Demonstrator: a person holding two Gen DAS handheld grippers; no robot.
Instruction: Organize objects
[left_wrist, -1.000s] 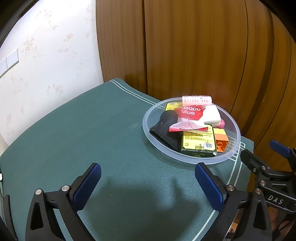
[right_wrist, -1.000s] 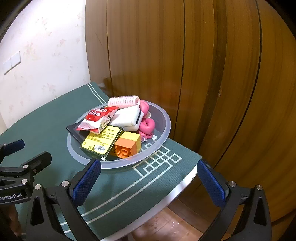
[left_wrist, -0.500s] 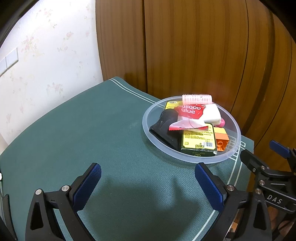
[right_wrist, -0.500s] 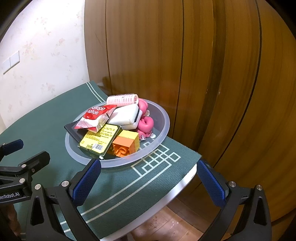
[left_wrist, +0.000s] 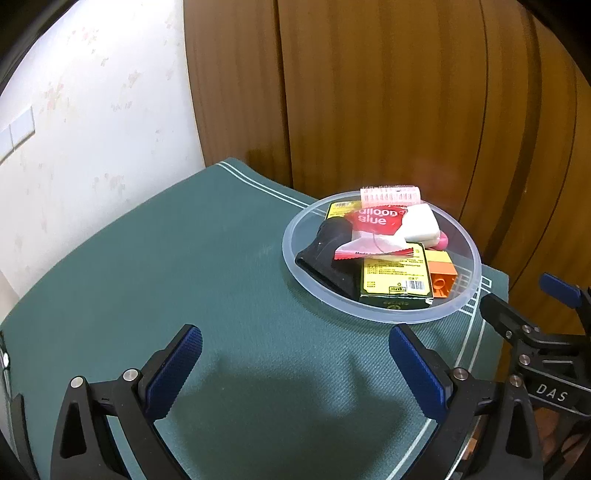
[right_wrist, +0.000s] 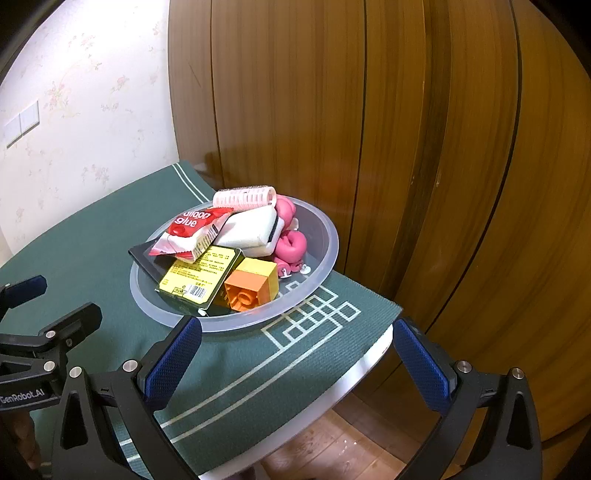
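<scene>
A clear plastic bowl (left_wrist: 295, 225) (right_wrist: 328, 236) sits at the table's far right corner. It holds a pink hair roller (right_wrist: 244, 196), a red "balloon glue" packet (right_wrist: 192, 229), a white sponge (right_wrist: 251, 232), a yellow box (right_wrist: 201, 275), an orange and yellow brick (right_wrist: 253, 282), pink pieces (right_wrist: 291, 245) and a black item (left_wrist: 325, 254). My left gripper (left_wrist: 295, 365) is open and empty over the green mat, short of the bowl. My right gripper (right_wrist: 297, 360) is open and empty at the bowl's near rim, above the table corner.
A green mat (left_wrist: 166, 266) with pale lines covers the table. Wooden wardrobe doors (right_wrist: 406, 129) stand close behind the bowl. A floral wall (left_wrist: 92, 110) is to the left. The table edge (right_wrist: 332, 398) drops to a wooden floor (right_wrist: 332, 443) at the right.
The right wrist view has crept a little closer to the bowl. The left gripper has barely moved. Both stay open.
</scene>
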